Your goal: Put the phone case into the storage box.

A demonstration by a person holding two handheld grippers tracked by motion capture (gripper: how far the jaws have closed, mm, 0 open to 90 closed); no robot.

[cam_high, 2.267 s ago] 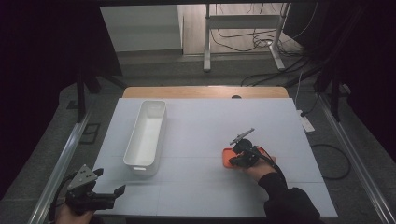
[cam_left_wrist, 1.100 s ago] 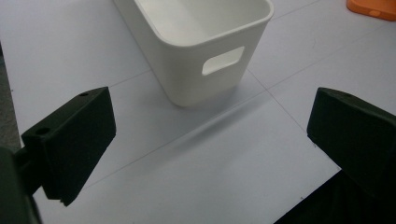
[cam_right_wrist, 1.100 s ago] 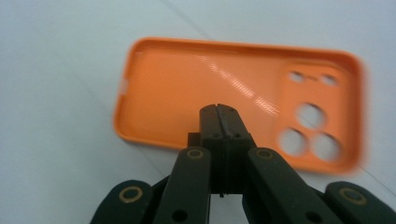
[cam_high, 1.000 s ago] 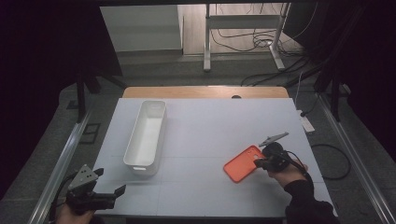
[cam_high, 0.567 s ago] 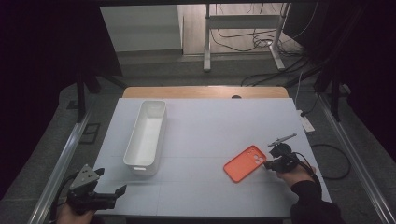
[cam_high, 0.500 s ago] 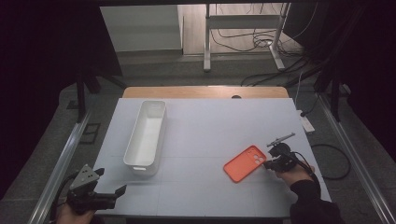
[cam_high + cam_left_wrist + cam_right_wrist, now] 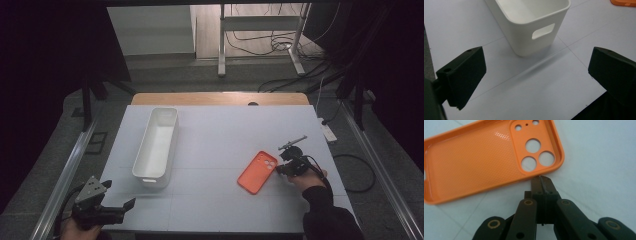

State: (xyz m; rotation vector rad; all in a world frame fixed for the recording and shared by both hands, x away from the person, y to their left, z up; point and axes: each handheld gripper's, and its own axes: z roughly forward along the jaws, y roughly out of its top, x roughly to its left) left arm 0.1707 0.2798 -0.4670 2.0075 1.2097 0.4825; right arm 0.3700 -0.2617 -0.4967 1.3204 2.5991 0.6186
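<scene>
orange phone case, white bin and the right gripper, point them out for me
orange phone case (image 7: 474,162), right gripper view, on its textured inner face
white bin (image 7: 156,142), high view, on its inside floor
right gripper (image 7: 541,180), right gripper view, at its closed fingertips beside the case's rim

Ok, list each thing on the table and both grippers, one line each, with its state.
Orange phone case: flat on the table, open side up, empty.
White bin: upright, empty.
Right gripper: fingers shut, tips at the case's edge.
Left gripper: fingers wide open, holding nothing.
</scene>
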